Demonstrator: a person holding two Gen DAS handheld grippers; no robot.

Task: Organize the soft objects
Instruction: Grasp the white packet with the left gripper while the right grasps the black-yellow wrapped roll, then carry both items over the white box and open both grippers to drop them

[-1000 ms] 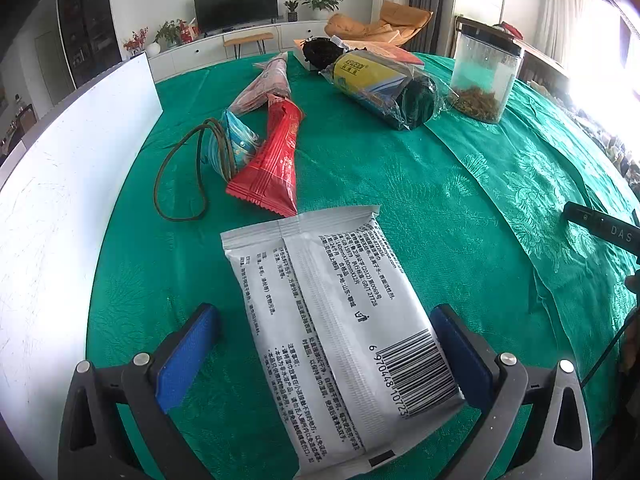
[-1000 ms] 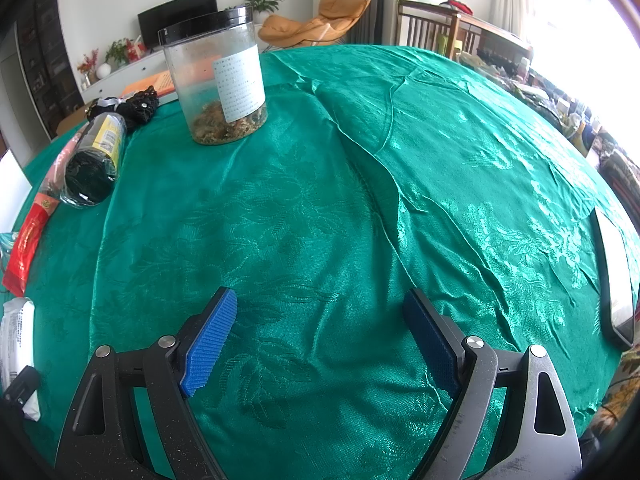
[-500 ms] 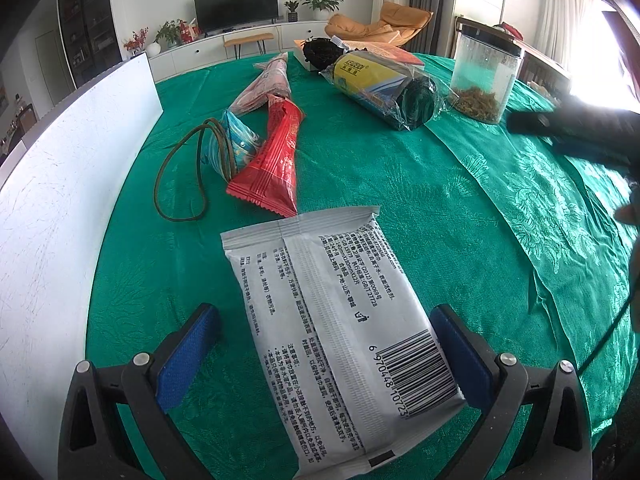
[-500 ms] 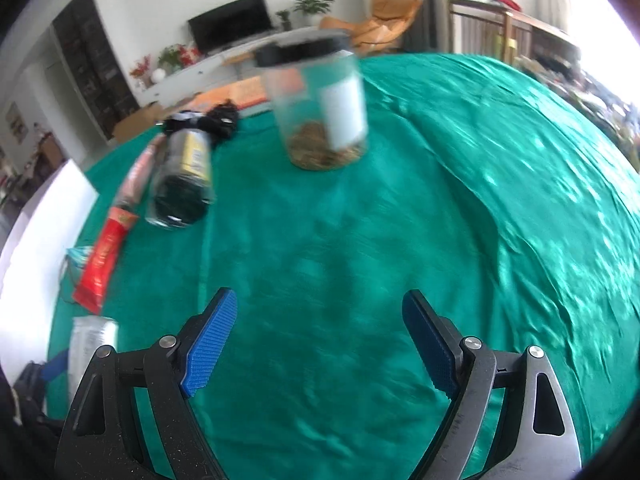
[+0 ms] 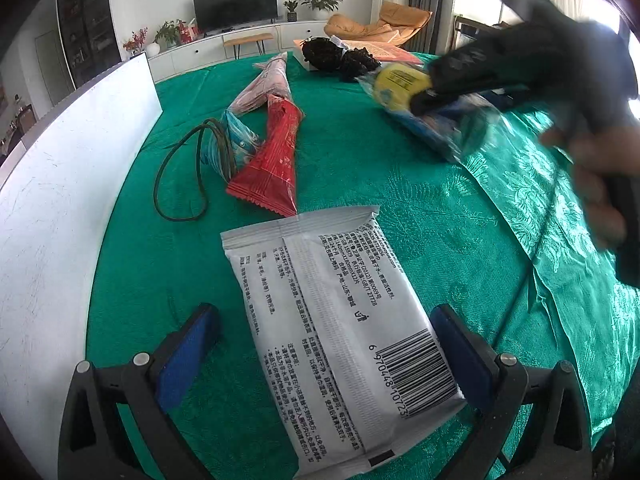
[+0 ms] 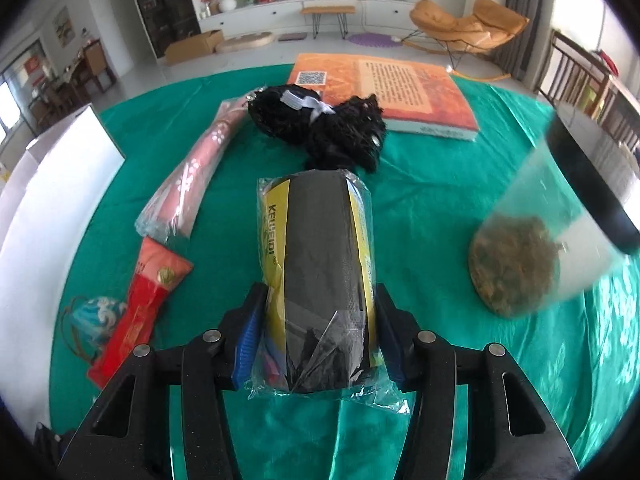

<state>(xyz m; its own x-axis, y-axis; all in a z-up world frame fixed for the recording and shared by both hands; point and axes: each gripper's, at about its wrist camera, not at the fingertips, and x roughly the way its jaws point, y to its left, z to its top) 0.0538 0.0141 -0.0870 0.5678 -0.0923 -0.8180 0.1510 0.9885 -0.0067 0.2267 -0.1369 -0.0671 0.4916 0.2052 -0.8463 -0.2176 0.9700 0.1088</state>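
My right gripper (image 6: 316,344) is shut on a black roll in clear plastic with a yellow label (image 6: 320,264), its far end pointing at a black mesh bundle (image 6: 320,124). In the left wrist view the same roll (image 5: 432,116) shows under the blurred right gripper (image 5: 520,60). My left gripper (image 5: 320,352) is open around a white wipes packet (image 5: 336,320) lying on the green tablecloth (image 5: 400,184); the pads do not touch it. A red packet (image 5: 272,160), a pink packet (image 5: 264,88) and a blue pouch with a cord (image 5: 224,144) lie beyond.
A white box wall (image 5: 60,200) stands along the left. An orange book (image 6: 384,92) lies at the back. A clear jar with a black lid and dried contents (image 6: 540,240) stands right of the roll.
My right gripper swung left across the table and closed on the black roll. My left gripper has not moved.
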